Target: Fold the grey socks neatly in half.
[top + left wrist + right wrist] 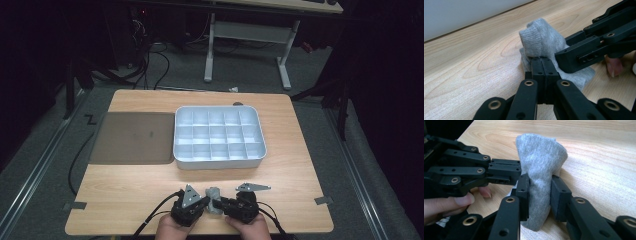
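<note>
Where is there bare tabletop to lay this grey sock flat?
Bare wood runs along the near edge of the table, between the brown mat and the left gripper. A second patch lies right of the white divided tray. It is crowded around the sock, where the right gripper meets it.

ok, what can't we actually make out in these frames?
- Sock: its lower end is hidden behind the right gripper in the right gripper view; in the high view it is too small to tell its shape.
- Left gripper: how much fabric its shut jaws pinch is hidden by the jaws themselves in the left gripper view.
- Tray: compartment contents too small in the high view.
- Hands: cut off by the high view's bottom edge.
</note>
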A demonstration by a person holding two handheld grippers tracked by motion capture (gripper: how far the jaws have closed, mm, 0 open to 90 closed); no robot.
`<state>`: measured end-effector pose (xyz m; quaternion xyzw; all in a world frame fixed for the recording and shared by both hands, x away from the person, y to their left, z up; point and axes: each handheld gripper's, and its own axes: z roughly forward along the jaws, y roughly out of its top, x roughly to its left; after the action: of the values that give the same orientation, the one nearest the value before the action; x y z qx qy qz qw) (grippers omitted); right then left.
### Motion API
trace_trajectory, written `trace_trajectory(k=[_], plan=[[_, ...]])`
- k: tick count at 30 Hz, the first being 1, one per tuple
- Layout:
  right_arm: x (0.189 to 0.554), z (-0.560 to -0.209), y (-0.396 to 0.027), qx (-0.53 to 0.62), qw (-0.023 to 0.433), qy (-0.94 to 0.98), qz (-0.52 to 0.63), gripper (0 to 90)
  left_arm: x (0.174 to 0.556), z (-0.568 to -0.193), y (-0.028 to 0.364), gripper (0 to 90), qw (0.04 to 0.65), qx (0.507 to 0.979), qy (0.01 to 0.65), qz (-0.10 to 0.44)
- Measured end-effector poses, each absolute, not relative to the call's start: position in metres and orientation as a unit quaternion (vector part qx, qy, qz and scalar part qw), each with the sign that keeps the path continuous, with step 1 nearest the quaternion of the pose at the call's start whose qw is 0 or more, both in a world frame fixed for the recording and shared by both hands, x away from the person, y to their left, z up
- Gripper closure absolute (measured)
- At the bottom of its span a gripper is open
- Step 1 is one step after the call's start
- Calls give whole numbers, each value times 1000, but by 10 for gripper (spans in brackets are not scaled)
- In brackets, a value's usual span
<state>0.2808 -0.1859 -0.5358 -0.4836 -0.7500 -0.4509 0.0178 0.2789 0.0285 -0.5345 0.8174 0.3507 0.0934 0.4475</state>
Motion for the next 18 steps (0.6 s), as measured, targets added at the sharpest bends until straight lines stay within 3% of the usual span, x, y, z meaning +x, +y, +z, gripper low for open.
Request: trace_trajectory(k=[4,6,8,13,18], plan=[[278,-534,-184,-471,-3,-759,-450,742,281,-534,32,879,452,815,354,84],[278,-532,-184,-466,-11,-763,-447,743,282,-531,37,776,454,813,354,81],[278,-530,-186,-464,-18,-768,-442,742,283,-529,42,739,458,811,355,84],[279,-527,-192,-465,-32,-770,-435,741,288,-516,69,666,469,798,361,115],[279,-526,-202,-473,-45,-768,-431,739,294,-513,101,606,437,803,371,164]])
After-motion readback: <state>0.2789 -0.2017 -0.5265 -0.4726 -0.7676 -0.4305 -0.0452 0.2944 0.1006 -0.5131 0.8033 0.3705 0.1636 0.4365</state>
